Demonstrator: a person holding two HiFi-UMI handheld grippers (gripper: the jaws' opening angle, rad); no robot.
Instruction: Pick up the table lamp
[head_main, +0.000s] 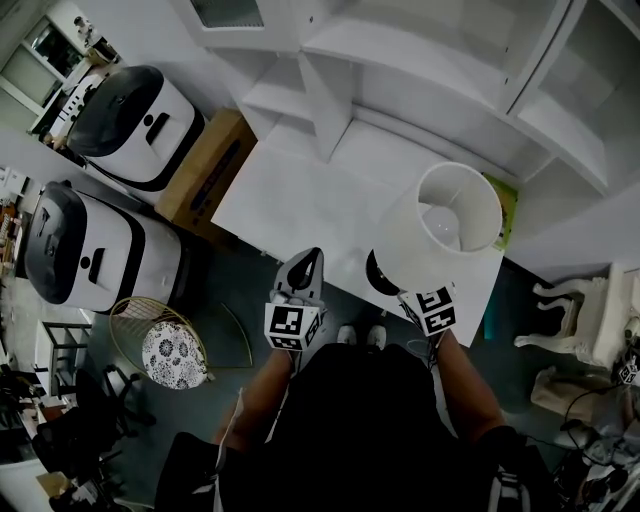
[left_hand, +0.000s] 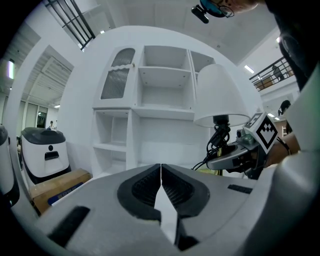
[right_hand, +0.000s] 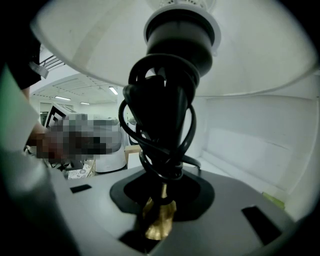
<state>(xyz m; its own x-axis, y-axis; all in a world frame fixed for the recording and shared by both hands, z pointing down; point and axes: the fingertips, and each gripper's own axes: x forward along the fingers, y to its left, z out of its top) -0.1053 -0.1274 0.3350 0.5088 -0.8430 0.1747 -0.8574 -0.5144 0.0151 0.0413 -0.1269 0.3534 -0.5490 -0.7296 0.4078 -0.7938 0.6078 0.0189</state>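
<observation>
The table lamp (head_main: 445, 228) has a wide white shade, a black socket and a black cord (right_hand: 161, 125) wound round its stem. It stands out over the near right part of the white table (head_main: 300, 200). My right gripper (head_main: 386, 282) is shut on the lamp's thin gold stem (right_hand: 160, 216) just below the cord bundle. The left gripper view shows the lamp (left_hand: 220, 95) upright with the right gripper (left_hand: 226, 160) clamped under the shade. Whether the foot rests on the table I cannot tell. My left gripper (head_main: 311, 258) hovers at the table's front edge, shut and empty, its fingertips (left_hand: 161, 170) pressed together.
A white shelf unit (head_main: 420, 60) rises behind the table. Two white and black machines (head_main: 130, 120) and a cardboard box (head_main: 205, 165) stand to the left. A wire stool with a patterned cushion (head_main: 172, 352) is on the floor, and a white chair (head_main: 590, 315) to the right.
</observation>
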